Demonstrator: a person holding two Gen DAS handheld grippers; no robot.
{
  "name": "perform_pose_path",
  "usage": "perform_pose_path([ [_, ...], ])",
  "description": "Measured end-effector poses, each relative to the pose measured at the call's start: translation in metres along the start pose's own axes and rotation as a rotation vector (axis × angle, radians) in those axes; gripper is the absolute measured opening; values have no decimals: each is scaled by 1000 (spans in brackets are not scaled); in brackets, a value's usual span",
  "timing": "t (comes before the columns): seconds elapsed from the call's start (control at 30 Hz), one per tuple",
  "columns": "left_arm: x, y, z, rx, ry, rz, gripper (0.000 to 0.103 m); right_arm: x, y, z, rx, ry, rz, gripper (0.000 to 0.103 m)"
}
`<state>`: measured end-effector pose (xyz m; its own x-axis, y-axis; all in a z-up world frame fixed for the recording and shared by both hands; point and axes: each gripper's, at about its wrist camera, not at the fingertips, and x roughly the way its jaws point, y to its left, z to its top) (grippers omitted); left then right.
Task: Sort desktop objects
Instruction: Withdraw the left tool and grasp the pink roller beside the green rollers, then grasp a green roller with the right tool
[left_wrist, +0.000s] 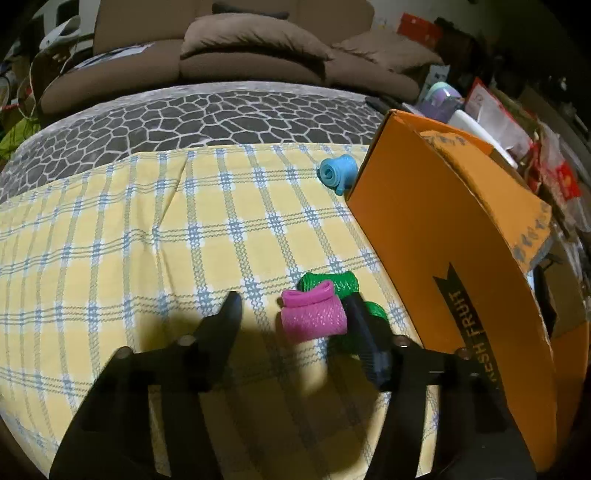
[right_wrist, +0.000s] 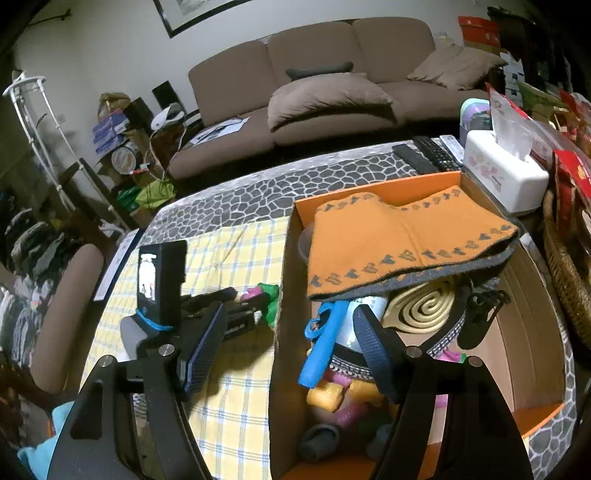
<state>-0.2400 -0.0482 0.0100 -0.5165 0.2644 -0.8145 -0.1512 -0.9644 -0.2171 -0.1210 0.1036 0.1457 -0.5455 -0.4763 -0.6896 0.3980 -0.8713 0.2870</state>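
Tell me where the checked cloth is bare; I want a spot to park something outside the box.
Bare: the yellow checked cloth left of the left tongs, back to the grey stone-pattern tabletop. Crowded: beside the orange cardboard box, where the pink roll, green roll and blue roll lie.

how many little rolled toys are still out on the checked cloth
3: a blue roll against the orange box, a pink roll between the left fingers, and a green roll behind it. More may be hidden.

Dim indoor light — hard shadows under the tongs, fisheye bending and dark corners.
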Motion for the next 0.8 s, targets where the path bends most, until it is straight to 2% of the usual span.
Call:
perform_pose_path([
  [0.03,0,-1,-1,6,-1,-2,36,0,0,0,-1,-1,1,73],
  [0.07,0,-1,-1,8,-1,-11,30,0,0,0,-1,-1,1,73],
  [0.23,-12,6,-6,-8,-4,-18,30,4,6,1,-12,2,6,73],
  [0.43,-54,28,-17,-70,-38,-18,30,12,20,6,-23,-1,34,71],
  [0.67,-114,48,-41,-139,-76,-13,30,36,43,17,-35,28,92,58],
  [0.8,-143,51,-51,-144,-103,10,30,65,58,27,-78,101,78,49],
])
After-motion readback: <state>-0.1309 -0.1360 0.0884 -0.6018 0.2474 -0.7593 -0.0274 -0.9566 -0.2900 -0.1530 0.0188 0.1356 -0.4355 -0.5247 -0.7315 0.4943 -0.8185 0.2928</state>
